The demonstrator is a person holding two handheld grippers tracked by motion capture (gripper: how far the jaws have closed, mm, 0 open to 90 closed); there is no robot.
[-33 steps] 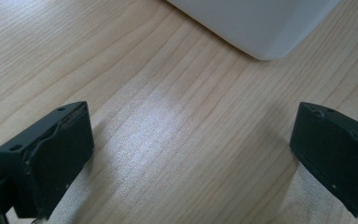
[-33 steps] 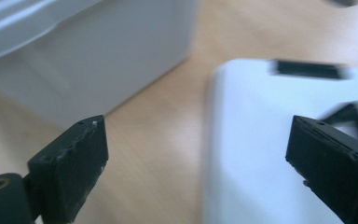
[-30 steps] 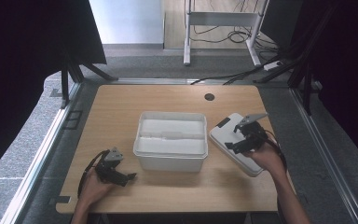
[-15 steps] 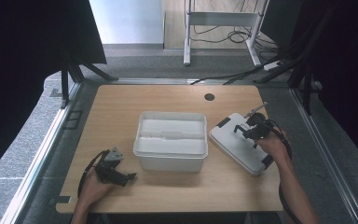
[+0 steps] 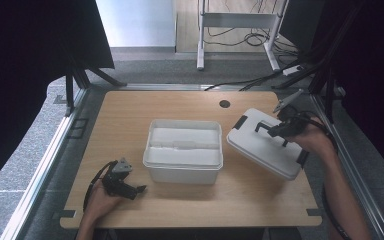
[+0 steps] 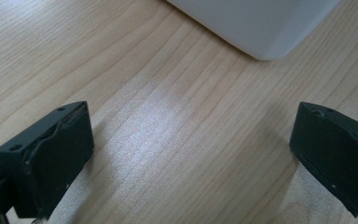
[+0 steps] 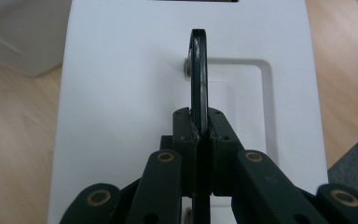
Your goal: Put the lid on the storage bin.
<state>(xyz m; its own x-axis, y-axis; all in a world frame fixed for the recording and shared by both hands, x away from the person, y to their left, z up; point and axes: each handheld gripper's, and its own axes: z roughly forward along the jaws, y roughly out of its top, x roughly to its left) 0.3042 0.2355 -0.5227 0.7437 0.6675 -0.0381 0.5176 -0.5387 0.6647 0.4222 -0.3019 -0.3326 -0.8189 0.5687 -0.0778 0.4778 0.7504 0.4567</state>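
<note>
Now, in the high view, the white bin (image 5: 184, 150) stood open at the middle of the table (image 5: 130, 115), and everything else can be placed from it. To the bin's right, the white lid (image 5: 265, 149) was tilted, its far end raised off the wood where a second earlier it had lain flat there. The right gripper (image 5: 269, 130) had closed on the lid's black handle (image 5: 263, 127) within that second and then lifted, so the lid hung from it. In front of the bin and to its left, the left gripper (image 5: 132, 189) rested on the table in the person's hand, in the same spot as before. In the left gripper view, its jaws stood wide apart over bare wood, with a corner of the bin (image 6: 261, 23) ahead and nothing between them. In the right gripper view, the jaws were pinched tight on the thin handle (image 7: 198, 74), the lid's white top (image 7: 121, 93) spreading behind it. Judging by this, the lid was secured and ready to be carried across onto the bin.
</note>
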